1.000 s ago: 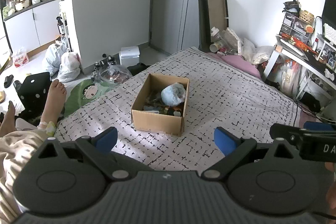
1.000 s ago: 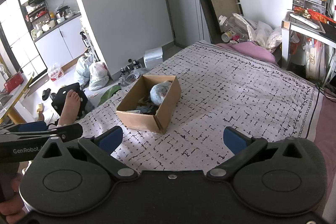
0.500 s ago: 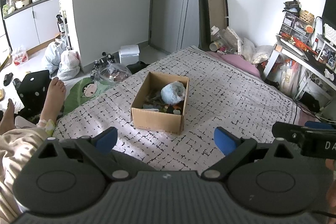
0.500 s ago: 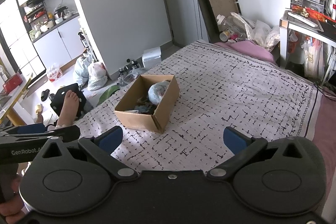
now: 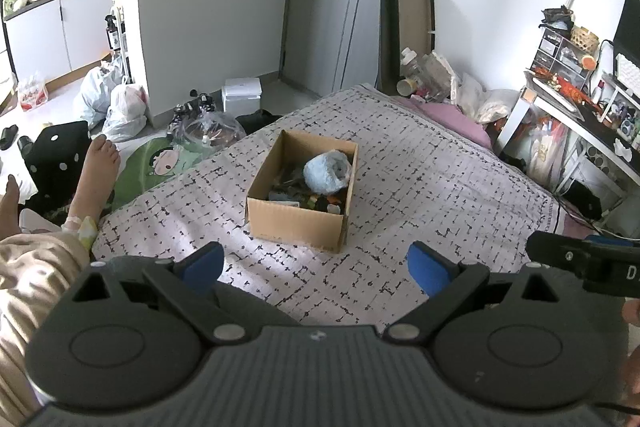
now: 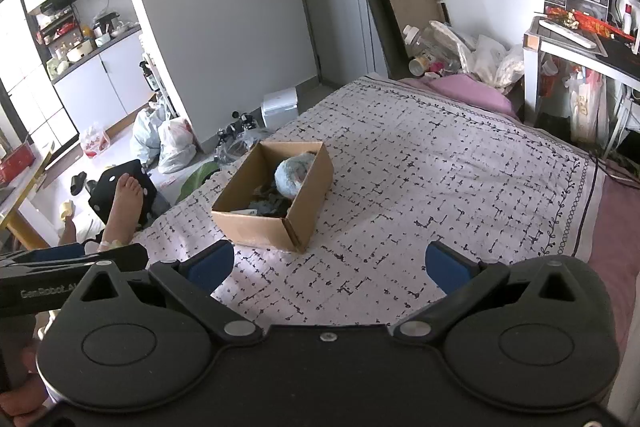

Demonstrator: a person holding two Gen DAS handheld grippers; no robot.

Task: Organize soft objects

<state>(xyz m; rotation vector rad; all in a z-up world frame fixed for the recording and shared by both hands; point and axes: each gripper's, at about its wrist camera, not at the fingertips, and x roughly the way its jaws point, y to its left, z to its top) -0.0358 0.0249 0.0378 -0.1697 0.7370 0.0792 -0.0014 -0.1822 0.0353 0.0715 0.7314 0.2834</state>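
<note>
An open cardboard box [image 5: 298,223] stands on the bed; it also shows in the right wrist view [image 6: 256,227]. A fluffy light-blue soft object [image 5: 326,173] lies on top of dark small items inside it, seen in the right wrist view too [image 6: 294,173]. My left gripper [image 5: 316,265] is open and empty, held above the bed's near edge, well short of the box. My right gripper [image 6: 330,265] is open and empty, at about the same distance from the box.
The bed has a white sheet with black dashes [image 5: 420,195] and a pink pillow [image 6: 472,93] at its far end. A cluttered desk [image 5: 580,107] stands on the right. Bags [image 5: 116,103] and a person's bare foot [image 5: 98,167] are on the left.
Both grippers have drifted back and up very slightly; the box looks a little farther. Both stay open and empty.
</note>
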